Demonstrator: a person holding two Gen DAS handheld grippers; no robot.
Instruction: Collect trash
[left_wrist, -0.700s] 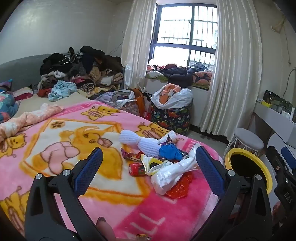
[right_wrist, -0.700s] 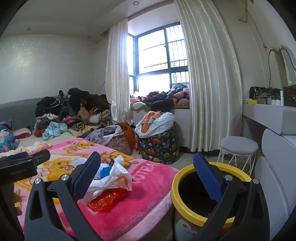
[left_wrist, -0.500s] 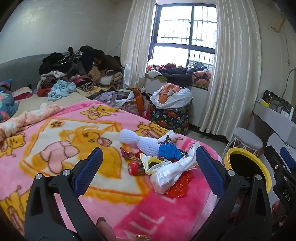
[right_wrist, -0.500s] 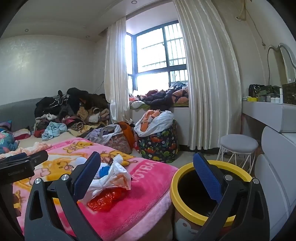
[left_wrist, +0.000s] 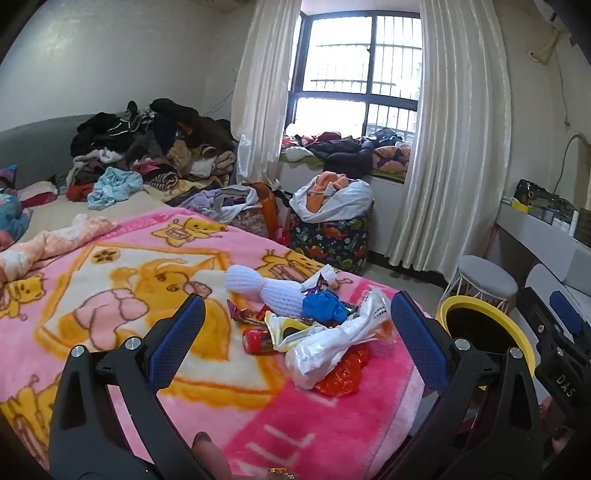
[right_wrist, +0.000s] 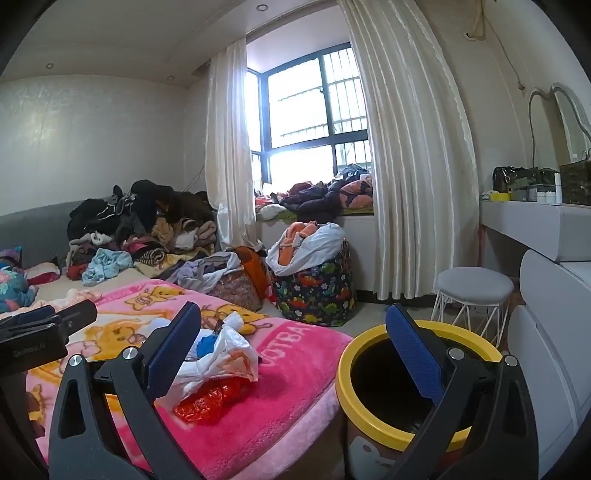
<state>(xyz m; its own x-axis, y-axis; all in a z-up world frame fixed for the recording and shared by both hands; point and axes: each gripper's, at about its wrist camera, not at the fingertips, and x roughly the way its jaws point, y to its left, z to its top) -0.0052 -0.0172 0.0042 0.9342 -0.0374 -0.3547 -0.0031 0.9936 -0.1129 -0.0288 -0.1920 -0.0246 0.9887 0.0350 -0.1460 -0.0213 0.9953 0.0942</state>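
left wrist: trash pile (left_wrist: 314, 328) btwn open tongs (left_wrist: 295, 332).

Fuzzy fleece blanket (left_wrist: 325, 435); crinkly glossy plastic bag (left_wrist: 325, 350); smooth plastic bin (right_wrist: 369, 417).

The pink blanket (right_wrist: 288, 373) carries big white letters, of which "OTBA" can be read. In the left wrist view, the right hand-held gripper (left_wrist: 565, 354) shows white letters "DAS" on its black body. Other print is too small.
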